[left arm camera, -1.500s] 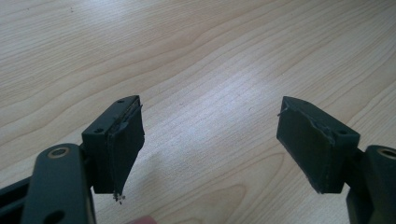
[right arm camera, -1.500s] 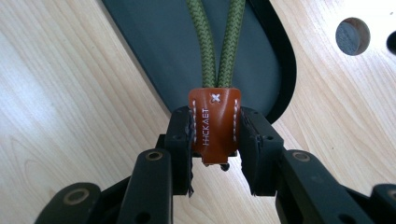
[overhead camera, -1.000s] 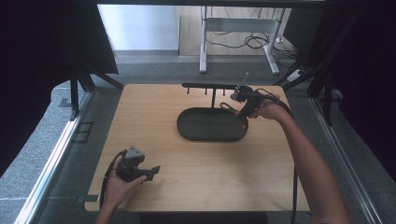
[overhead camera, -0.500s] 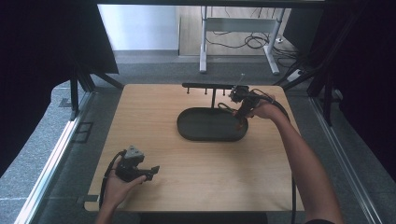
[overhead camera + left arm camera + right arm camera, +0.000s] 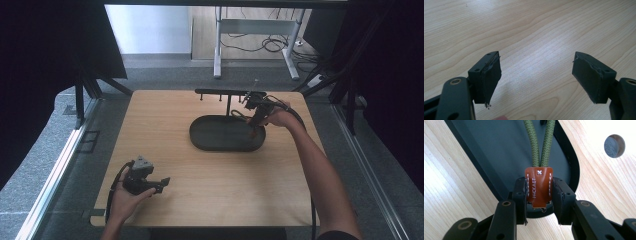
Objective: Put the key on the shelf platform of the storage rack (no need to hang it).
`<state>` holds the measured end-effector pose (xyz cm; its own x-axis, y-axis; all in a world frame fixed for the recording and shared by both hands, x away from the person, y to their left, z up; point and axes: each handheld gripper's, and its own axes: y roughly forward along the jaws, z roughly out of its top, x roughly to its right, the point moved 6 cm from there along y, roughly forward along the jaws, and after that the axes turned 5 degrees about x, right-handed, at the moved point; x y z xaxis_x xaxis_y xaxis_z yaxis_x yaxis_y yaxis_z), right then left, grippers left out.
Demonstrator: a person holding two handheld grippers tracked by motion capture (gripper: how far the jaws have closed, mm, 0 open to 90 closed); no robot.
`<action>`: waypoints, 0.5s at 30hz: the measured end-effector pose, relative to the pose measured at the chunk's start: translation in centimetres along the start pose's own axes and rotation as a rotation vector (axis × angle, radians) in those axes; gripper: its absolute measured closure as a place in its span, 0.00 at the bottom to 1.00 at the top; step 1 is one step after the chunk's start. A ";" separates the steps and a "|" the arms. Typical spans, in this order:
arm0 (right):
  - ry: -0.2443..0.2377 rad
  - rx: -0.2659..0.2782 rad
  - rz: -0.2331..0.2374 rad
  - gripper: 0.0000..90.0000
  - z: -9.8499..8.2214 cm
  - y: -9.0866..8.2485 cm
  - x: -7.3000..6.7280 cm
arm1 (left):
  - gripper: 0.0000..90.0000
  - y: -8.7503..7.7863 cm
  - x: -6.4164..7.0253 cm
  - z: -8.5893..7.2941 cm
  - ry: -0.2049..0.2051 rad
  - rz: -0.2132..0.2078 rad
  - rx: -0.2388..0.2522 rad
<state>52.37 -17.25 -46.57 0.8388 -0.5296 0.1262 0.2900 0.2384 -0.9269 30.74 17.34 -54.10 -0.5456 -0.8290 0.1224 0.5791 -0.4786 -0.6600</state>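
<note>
brown stitched leather tab (image 5: 538, 187) with 2 olive-green braided cords (image 5: 541, 143) running out of its top sits pinched between the 2 black jaws of the right gripper (image 5: 539, 195), which press on its 2 sides. pale lettering and a small white cross-stitch show on the tab's face. tab and cords hang over the near rim of the black oval tray (image 5: 486, 152), with the cords stretching away across the tray's dark floor. in the high view the right gripper (image 5: 256, 120) is at the tray's (image 5: 202, 142) right end, just in front of a thin black rack with short pegs (image 5: 220, 92) standing at the table's far edge. the left gripper (image 5: 536, 80) has its jaws spread wide with bare wood between them; in the high view the left gripper (image 5: 159, 184) rests low in the person's left hand (image 5: 125, 197) near the front left corner of the light wooden table (image 5: 220, 190), well apart from the tray. a round grey-filled hole (image 5: 614, 145) shows in the tabletop beside the tray.
</note>
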 end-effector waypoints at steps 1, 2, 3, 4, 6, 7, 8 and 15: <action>0.000 0.000 0.000 0.74 0.0 0.0 0.0 | 0.26 0.0 0.0 0.0 -0.002 0.000 -0.001; 0.002 -0.002 0.001 0.74 0.1 0.3 -0.1 | 0.26 0.0 0.0 0.0 -0.003 0.000 -0.001; 0.002 -0.005 0.003 0.74 0.2 0.5 -0.1 | 0.26 0.1 0.0 -0.1 -0.004 -0.002 -0.005; 0.002 -0.005 0.003 0.74 0.2 0.5 -0.1 | 0.26 0.1 0.0 -0.1 -0.004 -0.002 -0.005; -0.001 -0.018 0.000 0.74 0.1 0.9 -0.1 | 0.26 0.1 0.1 -0.1 -0.003 -0.004 -0.005; 0.000 -0.022 -0.002 0.74 0.1 1.1 -0.1 | 0.26 0.1 0.1 -0.1 -0.002 -0.004 -0.005; -0.003 -0.017 -0.002 0.74 0.1 1.2 -0.1 | 0.26 0.1 0.1 -0.1 -0.002 -0.004 -0.005; -0.001 -0.003 0.014 0.74 0.0 2.1 -0.4 | 0.26 0.1 0.0 -0.1 -0.002 -0.002 -0.005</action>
<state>52.67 -16.51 -48.60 0.8431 -0.5256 0.1136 0.2768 0.2430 -0.9297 30.72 17.34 -54.28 -0.5453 -0.8288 0.1252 0.5749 -0.4785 -0.6637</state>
